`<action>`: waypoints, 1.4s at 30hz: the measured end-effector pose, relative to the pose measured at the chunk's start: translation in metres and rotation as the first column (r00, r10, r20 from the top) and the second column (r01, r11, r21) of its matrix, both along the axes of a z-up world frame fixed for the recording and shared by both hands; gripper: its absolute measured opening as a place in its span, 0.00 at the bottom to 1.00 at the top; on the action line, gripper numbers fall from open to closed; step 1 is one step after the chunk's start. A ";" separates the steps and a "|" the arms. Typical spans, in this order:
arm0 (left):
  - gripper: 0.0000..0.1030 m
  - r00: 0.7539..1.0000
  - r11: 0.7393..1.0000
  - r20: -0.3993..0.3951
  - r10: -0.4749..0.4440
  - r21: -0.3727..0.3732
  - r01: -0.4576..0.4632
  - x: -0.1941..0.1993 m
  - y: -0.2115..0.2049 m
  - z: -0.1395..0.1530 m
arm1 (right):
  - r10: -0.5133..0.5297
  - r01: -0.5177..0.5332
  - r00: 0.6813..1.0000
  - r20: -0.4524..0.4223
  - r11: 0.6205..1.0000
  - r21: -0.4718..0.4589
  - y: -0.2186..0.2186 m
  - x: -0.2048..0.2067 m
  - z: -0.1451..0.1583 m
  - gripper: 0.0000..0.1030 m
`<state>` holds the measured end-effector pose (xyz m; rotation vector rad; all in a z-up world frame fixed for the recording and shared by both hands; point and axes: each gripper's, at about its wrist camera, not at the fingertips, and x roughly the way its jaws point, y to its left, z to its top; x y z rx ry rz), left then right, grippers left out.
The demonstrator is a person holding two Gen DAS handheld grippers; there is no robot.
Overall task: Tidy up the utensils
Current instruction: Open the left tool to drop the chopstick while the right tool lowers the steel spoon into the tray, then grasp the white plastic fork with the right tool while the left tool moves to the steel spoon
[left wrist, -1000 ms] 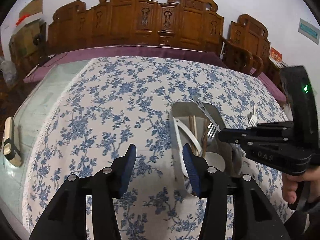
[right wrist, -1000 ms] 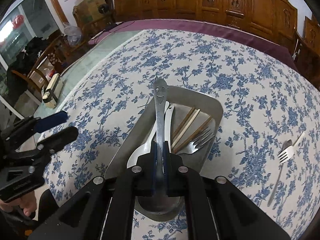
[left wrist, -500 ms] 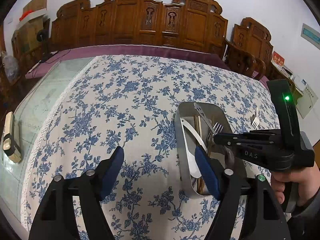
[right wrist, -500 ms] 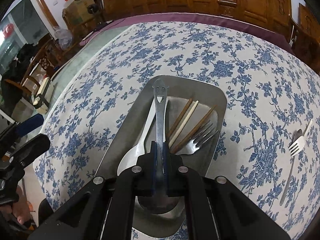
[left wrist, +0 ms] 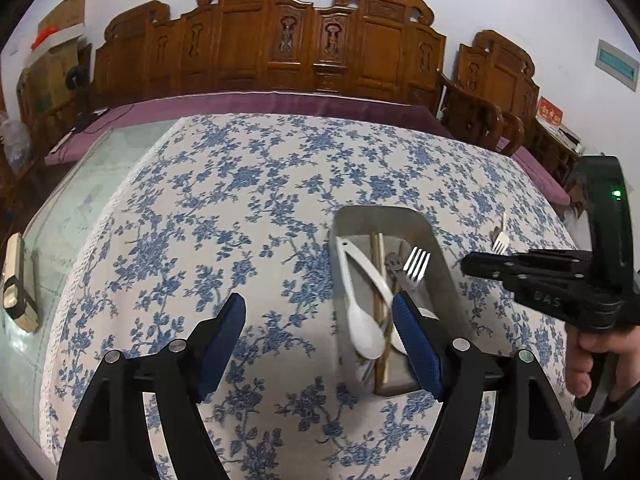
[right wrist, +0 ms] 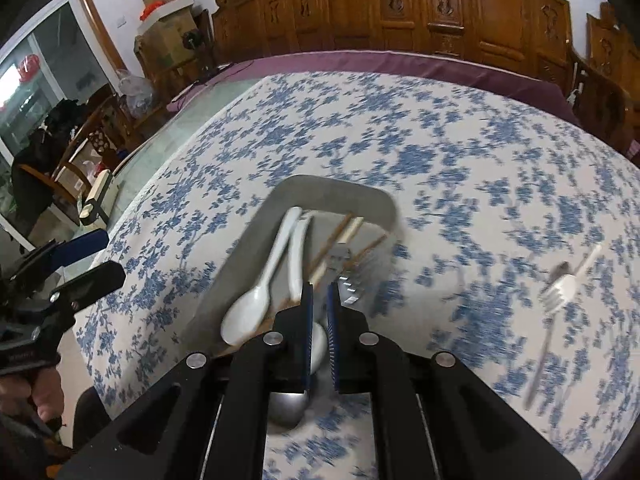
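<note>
**Q:** Where does the steel spoon with the smiling face on its handle (right wrist: 288,406) lie relative to the right gripper (right wrist: 319,292)?

**A:** It lies in the grey rectangular metal tray (left wrist: 380,214), below the gripper. Its bowl shows under the gripper's body and its handle end shows just past the fingertips. The blue pads stand almost together with only a narrow slit between them, and they clamp nothing. The left wrist view shows the tips bare, above the cloth just right of the tray.

**Q:** And the left gripper (left wrist: 318,300)?

**A:** Its jaws have just been opening and now stand wide apart. Nothing is between them, and only the blue-flowered white tablecloth (left wrist: 240,200) lies beneath. Its right finger overlaps the tray's near left part in that view, and whether it touches the tray cannot be told.

**Q:** What else is in the tray?

**A:** Two white spoons (right wrist: 256,304), wooden chopsticks (right wrist: 348,228) and a steel fork (left wrist: 416,266), all lying lengthwise.

**Q:** Is anything outside it?

**A:** A second fork (right wrist: 560,286) lies on the cloth, well to the right of the tray, crossing another utensil too blurred to name. The cloth covers the glass-topped desk (left wrist: 80,208)
</note>
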<state>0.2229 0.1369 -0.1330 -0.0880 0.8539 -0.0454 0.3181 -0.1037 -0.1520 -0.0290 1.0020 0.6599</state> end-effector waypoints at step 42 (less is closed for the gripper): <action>0.91 0.981 0.981 -0.038 -0.191 -0.021 0.190 0.049 -0.145 -0.021 | -0.327 0.325 0.933 -0.148 0.945 -0.042 -0.115 0.121 -0.091 0.45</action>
